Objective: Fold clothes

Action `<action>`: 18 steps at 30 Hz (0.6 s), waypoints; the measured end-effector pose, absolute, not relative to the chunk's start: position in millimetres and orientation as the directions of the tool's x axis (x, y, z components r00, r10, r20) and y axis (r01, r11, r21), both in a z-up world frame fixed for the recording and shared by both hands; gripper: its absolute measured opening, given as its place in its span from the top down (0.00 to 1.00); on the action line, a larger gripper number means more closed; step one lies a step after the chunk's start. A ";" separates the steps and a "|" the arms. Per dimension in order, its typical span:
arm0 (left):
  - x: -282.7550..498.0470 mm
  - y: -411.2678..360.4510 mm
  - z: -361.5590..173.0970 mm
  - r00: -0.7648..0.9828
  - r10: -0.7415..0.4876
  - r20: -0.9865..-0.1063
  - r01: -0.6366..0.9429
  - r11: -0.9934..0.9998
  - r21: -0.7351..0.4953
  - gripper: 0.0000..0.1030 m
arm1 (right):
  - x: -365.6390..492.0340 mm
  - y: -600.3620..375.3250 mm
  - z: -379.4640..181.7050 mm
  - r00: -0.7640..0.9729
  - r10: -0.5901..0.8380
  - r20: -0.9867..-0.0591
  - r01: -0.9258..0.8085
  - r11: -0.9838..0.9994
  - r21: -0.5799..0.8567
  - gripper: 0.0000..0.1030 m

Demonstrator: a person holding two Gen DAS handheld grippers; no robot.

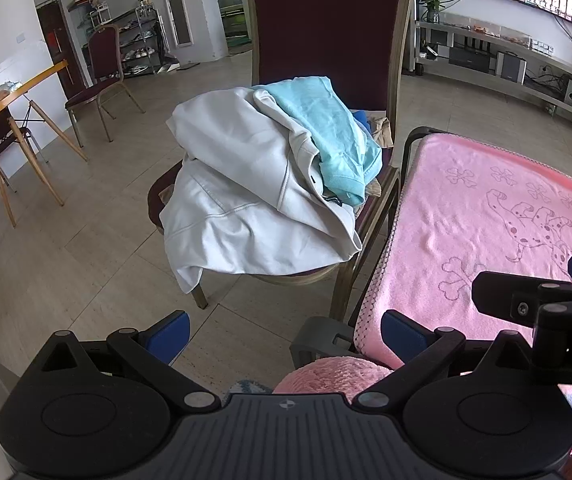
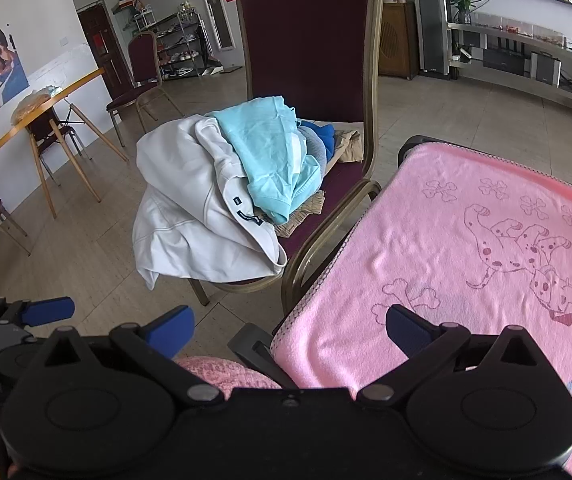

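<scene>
A heap of clothes lies on a maroon chair [image 1: 326, 20] [image 2: 306, 40]: a white hooded jacket [image 1: 241, 200] [image 2: 189, 216] with a light blue shirt [image 1: 330, 136] [image 2: 269, 160] on top, and dark blue and tan garments under them. My left gripper [image 1: 283, 334] is open and empty, above the floor and the near corner of a pink-covered table. My right gripper [image 2: 290, 330] is open and empty too, just right of the left one, over the pink towel [image 2: 466, 248] [image 1: 486, 208]. Both hang short of the heap.
The pink towel with spotted-dog prints covers a small table [image 1: 418, 136] beside the chair. A wooden table [image 2: 45, 108] and more maroon chairs [image 1: 101, 80] stand at the left. A TV shelf [image 1: 526, 64] runs along the right wall. Tiled floor [image 1: 105, 264] lies in between.
</scene>
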State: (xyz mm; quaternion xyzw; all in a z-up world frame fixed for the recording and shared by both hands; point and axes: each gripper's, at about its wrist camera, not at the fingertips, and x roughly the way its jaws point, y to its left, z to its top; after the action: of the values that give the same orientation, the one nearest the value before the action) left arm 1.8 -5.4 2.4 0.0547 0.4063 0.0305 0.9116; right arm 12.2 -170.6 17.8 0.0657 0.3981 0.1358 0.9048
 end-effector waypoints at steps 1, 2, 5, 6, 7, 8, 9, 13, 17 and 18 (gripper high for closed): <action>1.8 -5.3 2.5 0.668 0.100 -0.737 -0.011 0.992 0.124 0.01 | 12.1 -170.6 17.8 0.646 0.298 -0.703 -0.193 0.954 0.227 0.00; 1.7 -5.3 2.6 0.668 0.100 -0.737 -0.011 0.992 0.124 0.01 | 12.1 -170.5 17.8 0.646 0.298 -0.703 -0.193 0.954 0.227 0.00; 2.2 -5.0 2.8 0.667 0.100 -0.738 -0.011 0.992 0.124 0.01 | 12.1 -170.2 17.7 0.646 0.298 -0.703 -0.193 0.954 0.228 0.00; 2.0 -4.9 2.8 0.667 0.100 -0.738 -0.012 0.992 0.124 0.01 | 12.0 -170.2 17.7 0.646 0.298 -0.703 -0.193 0.954 0.228 0.00; 1.9 -4.7 3.0 0.667 0.100 -0.738 -0.012 0.992 0.124 0.01 | 12.0 -170.3 17.7 0.646 0.299 -0.703 -0.193 0.954 0.228 0.00; 1.8 -4.8 2.9 0.667 0.100 -0.738 -0.012 0.992 0.124 0.01 | 12.0 -170.4 17.7 0.645 0.299 -0.703 -0.193 0.954 0.229 0.00; 1.7 -4.8 2.9 0.667 0.100 -0.739 -0.012 0.992 0.124 0.01 | 12.0 -170.4 17.7 0.645 0.300 -0.703 -0.193 0.954 0.229 0.00; 1.9 -4.5 2.4 0.665 0.100 -0.740 -0.012 0.992 0.123 0.01 | 12.2 -170.4 17.7 0.644 0.300 -0.704 -0.192 0.954 0.230 0.00; 2.0 -3.9 2.5 0.665 0.101 -0.740 -0.013 0.992 0.123 0.01 | 12.2 -170.4 17.5 0.643 0.301 -0.705 -0.193 0.954 0.231 0.00; 2.0 -3.8 2.5 0.665 0.101 -0.740 -0.014 0.992 0.124 0.01 | 12.3 -170.3 17.4 0.643 0.301 -0.705 -0.193 0.954 0.232 0.00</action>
State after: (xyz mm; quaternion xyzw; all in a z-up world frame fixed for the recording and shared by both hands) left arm 2.0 -3.8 2.5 0.0537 0.4083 0.0315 0.9107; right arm 12.3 -170.3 17.4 0.0676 0.4001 0.1366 0.9037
